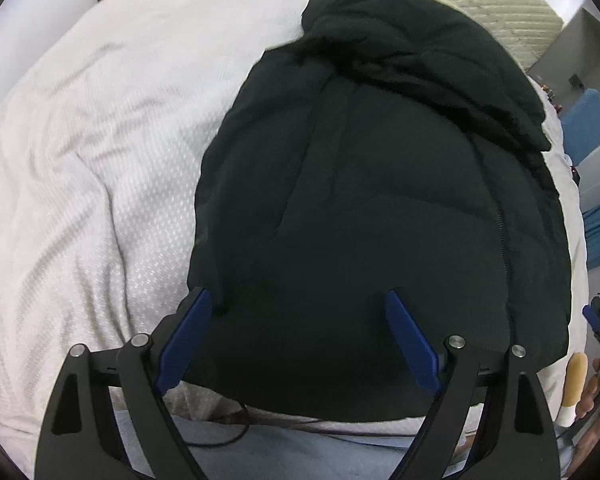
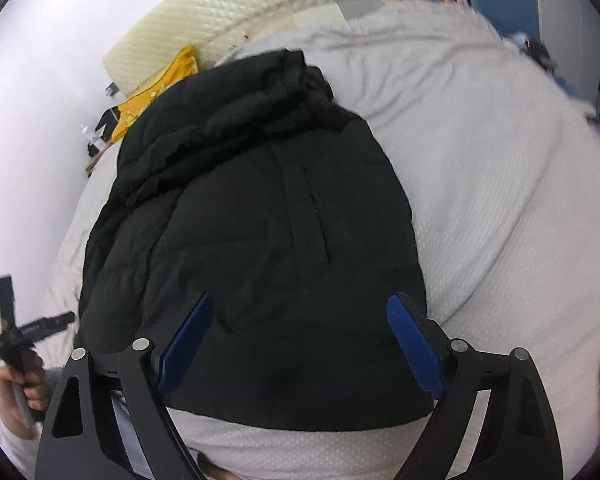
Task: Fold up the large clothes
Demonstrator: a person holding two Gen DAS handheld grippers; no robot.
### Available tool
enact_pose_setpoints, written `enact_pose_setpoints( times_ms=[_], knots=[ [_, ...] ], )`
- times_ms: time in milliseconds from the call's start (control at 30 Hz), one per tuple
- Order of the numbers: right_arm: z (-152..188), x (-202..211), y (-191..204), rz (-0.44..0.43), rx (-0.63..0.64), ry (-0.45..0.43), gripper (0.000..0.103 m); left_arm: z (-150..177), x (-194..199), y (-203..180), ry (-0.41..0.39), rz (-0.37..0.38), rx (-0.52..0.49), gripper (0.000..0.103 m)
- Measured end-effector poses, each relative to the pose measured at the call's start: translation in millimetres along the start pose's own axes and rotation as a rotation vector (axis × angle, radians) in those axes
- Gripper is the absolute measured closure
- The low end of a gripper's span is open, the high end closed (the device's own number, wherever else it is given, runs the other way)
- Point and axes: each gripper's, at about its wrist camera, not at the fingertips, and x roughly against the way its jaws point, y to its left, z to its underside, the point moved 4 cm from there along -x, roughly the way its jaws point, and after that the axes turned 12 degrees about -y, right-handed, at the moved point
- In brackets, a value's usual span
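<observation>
- Left wrist view: the left tool (image 1: 298, 300) hovers over the near hem of the black padded jacket (image 1: 380, 200), its blue fingers (image 1: 186, 340) spread wide apart with nothing between them. The jacket lies on the bed (image 1: 80, 160), over a pale textured cover, already narrowed into a long bundle with its hood or collar bunched at the far end. A zipper line (image 1: 500, 232) runs down its right side.
- Only this view shows the dark cable (image 1: 228, 428) looping below the hem, and the right hand (image 1: 596, 392) gripping its handle at the frame's edge.
- Right wrist view: the right tool (image 2: 300, 300) hangs over the same hem, toward the jacket's right corner, fingers likewise apart and empty. A stitched flap or placket (image 2: 300, 200) runs along the top layer.
- Only this view shows the yellow cloth (image 2: 160, 84) beyond the jacket, the ribbed cream cushion (image 2: 240, 4), and the left hand (image 2: 20, 388) on its handle.
- My judgement: the next fold takes the hem up toward the collar. Each tool should pinch all layers at its own corner, lift evenly, and lay the hem down square, since puffy fill tends to spring back and slide.
</observation>
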Motion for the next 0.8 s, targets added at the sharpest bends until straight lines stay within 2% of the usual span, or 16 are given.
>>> enact_pose_setpoints(
  times_ms=[167,400,700,800],
  knots=[
    [7.8,-18.5,-20.9,0.011,-0.077,0.062,0.015,4.0,-17.8,9.2,0.045,0.002,0.032,0.014],
    [17.5,-39.5,-42.2,0.020,-0.163,0.145,0.015,7.0,-31.6,21.0,0.069,0.010,0.084,0.014],
    [24.3,-59.0,-49.6,-0.028,-0.236,0.206,0.013,8.9,-41.9,19.6,0.076,0.021,0.074,0.012],
    [24.6,-62.0,-50.6,-0.070,-0.286,0.210,0.013,9.5,-46.3,19.4,0.081,0.027,0.071,0.011]
  ],
)
